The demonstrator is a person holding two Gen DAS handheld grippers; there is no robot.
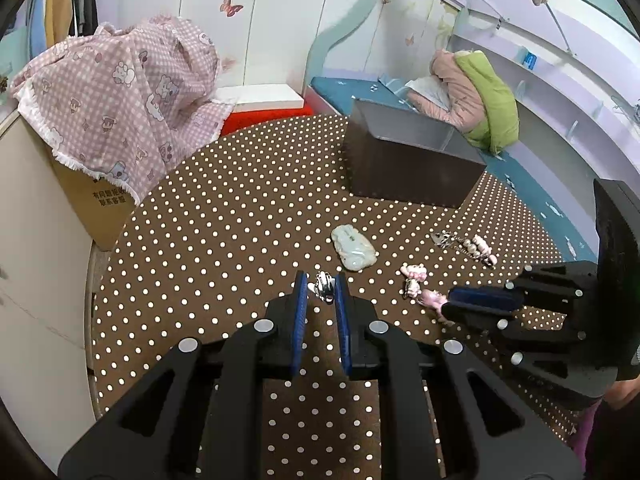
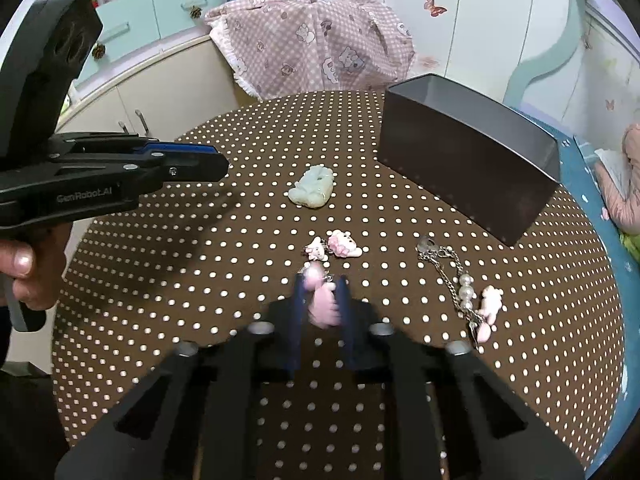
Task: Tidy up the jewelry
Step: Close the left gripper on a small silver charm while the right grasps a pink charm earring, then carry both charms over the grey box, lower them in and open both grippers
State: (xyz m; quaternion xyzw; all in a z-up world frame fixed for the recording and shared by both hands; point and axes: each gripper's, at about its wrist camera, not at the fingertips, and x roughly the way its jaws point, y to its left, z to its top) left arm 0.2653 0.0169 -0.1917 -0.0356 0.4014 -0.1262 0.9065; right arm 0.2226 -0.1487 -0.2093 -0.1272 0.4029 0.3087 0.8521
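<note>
On the brown polka-dot tablecloth (image 1: pixel 240 208) lie a pale green jade pendant (image 1: pixel 354 252), a cluster of pink charms (image 1: pixel 414 276) and a pearl-bead chain (image 1: pixel 468 246). My left gripper (image 1: pixel 322 280) is shut on a small silver-and-white trinket (image 1: pixel 325 286), held just above the cloth. My right gripper (image 2: pixel 320 284) is shut on a pink charm (image 2: pixel 324 308), which looks blurred; the other pink charms (image 2: pixel 336 246) lie just beyond its tips. The jade pendant (image 2: pixel 312 190) and the chain (image 2: pixel 464 284) also show there. An open dark box (image 1: pixel 412 164) stands at the far side.
The dark box (image 2: pixel 468 160) stands at the table's far right. A pink checked cloth (image 1: pixel 120 92) drapes a cardboard box on the left. A hand (image 2: pixel 24 272) holds the left gripper (image 2: pixel 222 166). The right gripper (image 1: pixel 448 304) reaches in from the right.
</note>
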